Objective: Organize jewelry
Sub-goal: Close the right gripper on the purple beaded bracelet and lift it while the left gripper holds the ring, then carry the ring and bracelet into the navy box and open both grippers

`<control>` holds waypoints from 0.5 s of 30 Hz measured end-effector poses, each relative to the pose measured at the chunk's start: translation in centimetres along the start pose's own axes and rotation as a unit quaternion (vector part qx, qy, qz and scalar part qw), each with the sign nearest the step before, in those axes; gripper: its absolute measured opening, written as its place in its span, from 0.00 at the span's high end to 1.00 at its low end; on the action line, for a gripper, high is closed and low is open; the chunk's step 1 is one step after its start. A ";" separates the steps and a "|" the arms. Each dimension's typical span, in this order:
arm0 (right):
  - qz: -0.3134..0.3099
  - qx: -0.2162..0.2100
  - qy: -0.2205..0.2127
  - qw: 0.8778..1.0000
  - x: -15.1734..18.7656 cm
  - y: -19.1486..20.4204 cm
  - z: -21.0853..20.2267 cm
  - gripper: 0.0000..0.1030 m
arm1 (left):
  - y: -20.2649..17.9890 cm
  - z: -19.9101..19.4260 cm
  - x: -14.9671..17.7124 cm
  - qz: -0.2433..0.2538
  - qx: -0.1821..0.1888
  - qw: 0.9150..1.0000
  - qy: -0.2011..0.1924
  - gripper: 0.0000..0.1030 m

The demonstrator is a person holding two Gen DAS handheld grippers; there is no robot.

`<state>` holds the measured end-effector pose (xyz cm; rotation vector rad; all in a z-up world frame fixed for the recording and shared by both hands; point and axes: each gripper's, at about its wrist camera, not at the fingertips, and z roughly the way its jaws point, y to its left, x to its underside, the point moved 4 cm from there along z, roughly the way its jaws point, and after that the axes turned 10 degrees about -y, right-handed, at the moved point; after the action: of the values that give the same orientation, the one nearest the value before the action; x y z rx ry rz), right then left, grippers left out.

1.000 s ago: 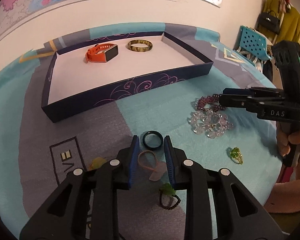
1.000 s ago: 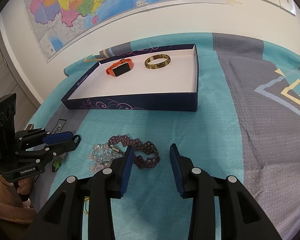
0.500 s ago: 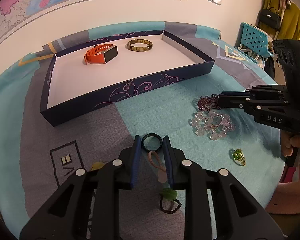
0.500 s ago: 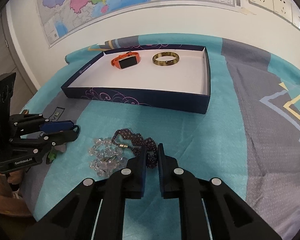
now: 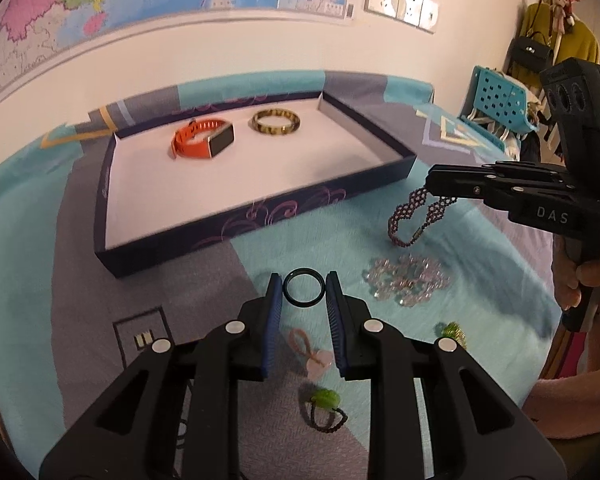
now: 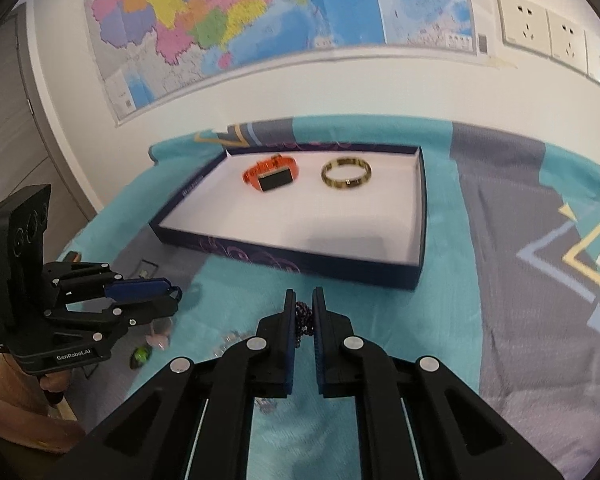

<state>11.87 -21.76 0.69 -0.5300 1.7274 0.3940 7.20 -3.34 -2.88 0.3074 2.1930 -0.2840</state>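
From the left wrist view we see our left gripper (image 5: 303, 292) with its blue ribbed pads set narrow on either side of a thin black ring (image 5: 303, 287), a smooth round hoop; the ring appears pinched and raised off the cloth, though contact at the pads is hard to confirm. Beneath it the table (image 5: 28, 288) wears a soft teal and grey cloth with geometric print. Near the front edge lie a pink cord loop (image 5: 306, 350), a green bead on a dark cord (image 5: 323, 408) and a small green sparkly piece (image 5: 452, 330). Toward the right edge sits a heap of clear faceted beads (image 5: 406, 278). Above it our right gripper (image 5: 434, 184) holds a purple beaded bracelet (image 5: 414, 216), woven in a chain pattern, dangling clear of the cloth. At the back of the table stands a shallow rectangular tray (image 5: 236, 224), dark printed walls and a white floor, with an orange rubber watch (image 5: 202, 144) and a glossy mottled bangle (image 5: 276, 122) side by side along its far wall. From the right wrist view our right gripper (image 6: 302, 312) is clamped tight on the purple beaded bracelet (image 6: 303, 316), whose round beads show in the slim gap. The tray (image 6: 300, 266) lies just beyond, the watch (image 6: 271, 174) and bangle (image 6: 346, 174) inside. At the left edge the left gripper (image 6: 172, 294) shows its pads close together.
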 end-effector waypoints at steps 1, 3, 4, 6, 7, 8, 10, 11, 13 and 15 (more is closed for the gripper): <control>-0.002 -0.001 -0.003 1.000 -0.4 0.1 -0.1 0.94 | 0.0 -0.1 -0.2 0.000 0.001 1.000 -0.003 0.78; -0.006 -0.001 -0.008 1.000 -0.9 0.3 -0.1 0.94 | 0.1 -0.2 -0.7 -0.003 0.003 1.000 -0.009 0.78; -0.008 -0.002 -0.010 1.000 -1.1 0.3 -0.2 0.94 | 0.2 -0.3 -1.0 -0.003 0.002 1.000 -0.012 0.78; -0.012 -0.003 -0.014 1.000 -1.6 0.4 -0.2 0.94 | 0.2 -0.4 -1.3 -0.004 0.001 1.000 -0.016 0.78; -0.014 -0.004 -0.016 1.000 -1.8 0.5 -0.3 0.94 | 0.3 -0.4 -1.6 -0.005 0.000 1.000 -0.020 0.78; -0.016 -0.004 -0.019 1.000 -2.2 0.5 -0.3 0.94 | 0.4 -0.4 -1.9 -0.005 -0.001 1.000 -0.022 0.78; -0.020 -0.004 -0.025 0.999 -2.8 0.5 -0.3 0.94 | 0.6 -0.4 -2.3 -0.004 -0.004 1.000 -0.026 0.78; -0.022 -0.004 -0.028 0.999 -3.2 0.6 -0.4 0.94 | 0.7 -0.3 -2.6 -0.004 -0.005 1.000 -0.028 0.78; -0.024 -0.005 -0.032 0.999 -3.6 0.6 -0.3 0.94 | 1.0 -0.2 -3.1 -0.005 -0.007 1.000 -0.030 0.78; -0.023 -0.007 -0.036 0.999 -4.2 0.5 -0.1 0.94 | 1.2 -0.2 -3.5 -0.006 -0.008 0.999 -0.033 0.78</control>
<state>12.21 -20.81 4.82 -0.5584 1.6410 0.3886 9.50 -2.56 -0.11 0.2731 2.1312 -0.2796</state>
